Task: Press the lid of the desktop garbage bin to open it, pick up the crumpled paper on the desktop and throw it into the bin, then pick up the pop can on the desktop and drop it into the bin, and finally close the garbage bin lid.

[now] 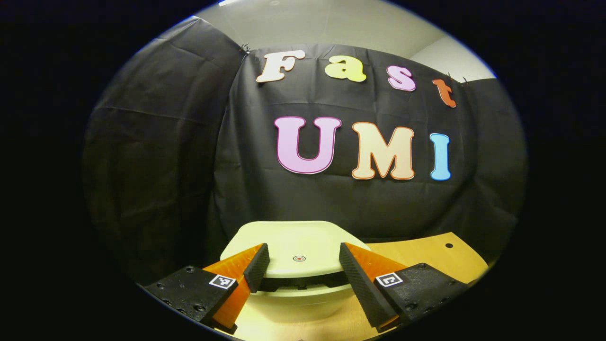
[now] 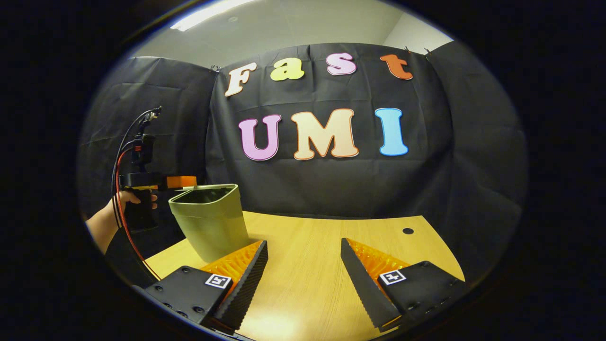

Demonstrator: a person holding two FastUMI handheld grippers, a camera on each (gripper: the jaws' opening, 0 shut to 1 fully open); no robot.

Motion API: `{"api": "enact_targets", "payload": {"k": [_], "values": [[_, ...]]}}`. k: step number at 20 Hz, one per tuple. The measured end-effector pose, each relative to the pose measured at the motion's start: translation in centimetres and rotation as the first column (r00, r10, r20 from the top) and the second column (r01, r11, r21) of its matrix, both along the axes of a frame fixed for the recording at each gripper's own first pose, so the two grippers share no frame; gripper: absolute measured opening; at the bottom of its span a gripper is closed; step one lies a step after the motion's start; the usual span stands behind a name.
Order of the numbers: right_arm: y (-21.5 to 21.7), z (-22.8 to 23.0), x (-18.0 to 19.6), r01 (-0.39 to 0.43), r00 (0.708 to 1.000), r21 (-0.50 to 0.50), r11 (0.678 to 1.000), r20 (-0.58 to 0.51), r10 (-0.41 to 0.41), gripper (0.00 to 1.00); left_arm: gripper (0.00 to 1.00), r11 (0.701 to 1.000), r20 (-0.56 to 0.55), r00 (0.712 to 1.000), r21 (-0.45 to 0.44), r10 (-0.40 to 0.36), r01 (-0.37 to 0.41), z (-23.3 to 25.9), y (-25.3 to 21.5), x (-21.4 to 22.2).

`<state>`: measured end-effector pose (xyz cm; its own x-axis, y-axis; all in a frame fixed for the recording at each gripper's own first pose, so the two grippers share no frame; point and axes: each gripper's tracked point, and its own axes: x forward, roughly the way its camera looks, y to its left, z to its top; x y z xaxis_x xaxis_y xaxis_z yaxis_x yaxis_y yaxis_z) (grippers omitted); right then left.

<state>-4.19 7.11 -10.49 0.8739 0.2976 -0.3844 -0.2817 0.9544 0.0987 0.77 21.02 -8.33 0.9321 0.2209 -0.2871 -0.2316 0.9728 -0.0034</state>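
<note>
The pale wooden desktop (image 2: pixel 312 265) is seen spread beneath everything, and on it, toward its left end, the pale green plastic garbage bin (image 2: pixel 210 222) is stood upright — a tapered tub with rounded corners. In the left gripper view its smooth, cream-green lid (image 1: pixel 296 244) is met head-on, a small round marked spot at the middle. Whether that lid is latched or lifted cannot be told for certain; in the right gripper view the bin's mouth looks dark.

Just beside the bin, at rim height, the left gripper (image 1: pixel 299 272) is held by a hand (image 2: pixel 130 201), its fingers spread wide with the lid's front edge between them, untouched. The right gripper (image 2: pixel 303 274) is held well apart from the bin, above bare wood, fingers likewise spread, nothing between them.

The bin is judged light and stiff, prone to sliding — so the lid is best pressed straight down at the marked spot.
</note>
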Motion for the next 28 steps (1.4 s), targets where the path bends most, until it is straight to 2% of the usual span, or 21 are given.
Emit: {"api": "enact_targets", "payload": {"k": [4,5,7,8,9,10,11,13,16,17,21,22,24,25,28], "values": [[-0.1,-1.1,-0.7,-0.007,1.0,-0.037,0.999,-0.027,0.006,0.97,0.92,1.0,-0.103,0.995,-0.006,0.0,-0.001,-3.3,-0.2,-0.4],[-0.3,-1.5,-0.8,-0.004,0.999,-0.049,0.999,-0.034,0.002,0.97,0.94,0.999,-0.083,0.996,0.029,-0.025,0.027,-3.1,-0.4,0.1],[-0.2,-2.0,-1.1,-0.005,0.999,-0.042,0.999,-0.054,0.003,0.97,0.92,0.993,-0.139,0.986,0.065,-0.092,0.102,-3.9,-1.2,0.1],[0.0,-2.2,-1.2,-0.007,0.998,-0.031,1.0,-0.06,0.005,0.98,0.94,0.993,-0.122,0.987,0.049,-0.1,0.107,-3.8,-1.0,0.5],[0.1,-2.3,-1.5,-0.008,0.998,-0.019,1.0,-0.061,0.007,0.98,0.92,0.994,-0.146,0.983,-0.003,-0.111,0.112,-4.2,-1.1,0.2],[0.5,-2.3,-1.8,-0.014,0.999,0.003,1.0,-0.053,0.015,0.97,0.92,0.988,-0.048,0.987,-0.016,-0.154,0.153,-3.5,-1.7,-0.1],[0.7,-2.4,-1.7,-0.022,0.998,0.016,1.0,-0.053,0.022,0.94,0.93,0.985,-0.022,0.985,0.016,-0.169,0.169,-3.0,-1.8,-0.1],[0.8,-2.5,-1.4,-0.015,0.998,0.042,0.999,-0.061,0.018,0.98,0.92,0.986,0.011,0.986,0.022,-0.165,0.165,-2.8,-1.9,0.5],[0.2,0.4,-0.2,0.014,1.0,0.085,0.996,0.009,-0.014,0.97,0.94,0.989,0.036,0.99,0.046,-0.14,0.138,-1.2,-2.5,0.2],[-0.2,1.1,0.1,0.026,0.999,0.084,0.996,0.039,-0.029,0.94,0.93,0.988,0.069,0.987,0.064,-0.147,0.143,0.3,-3.3,-0.2],[-1.7,5.1,1.8,0.077,0.983,0.098,0.992,0.156,-0.092,0.97,0.92,0.974,0.217,0.951,0.102,-0.219,0.201,4.8,-8.6,-2.2],[-2.1,6.1,2.3,0.092,0.977,0.103,0.99,0.181,-0.109,0.94,0.9,0.968,0.234,0.941,0.111,-0.244,0.223,5.4,-10.2,-2.6],[-3.0,8.2,2.5,0.109,0.963,0.124,0.986,0.231,-0.136,0.97,0.92,0.944,0.238,0.917,0.157,-0.321,0.29,6.3,-14.9,-3.9],[-3.2,8.6,2.5,0.114,0.958,0.13,0.985,0.248,-0.144,0.94,0.91,0.936,0.252,0.904,0.159,-0.345,0.313,6.9,-16.5,-4.4],[-3.8,9.0,2.0,0.124,0.952,0.137,0.983,0.264,-0.157,0.97,0.91,0.917,0.293,0.869,0.096,-0.399,0.388,7.5,-21.3,-5.3]]}}
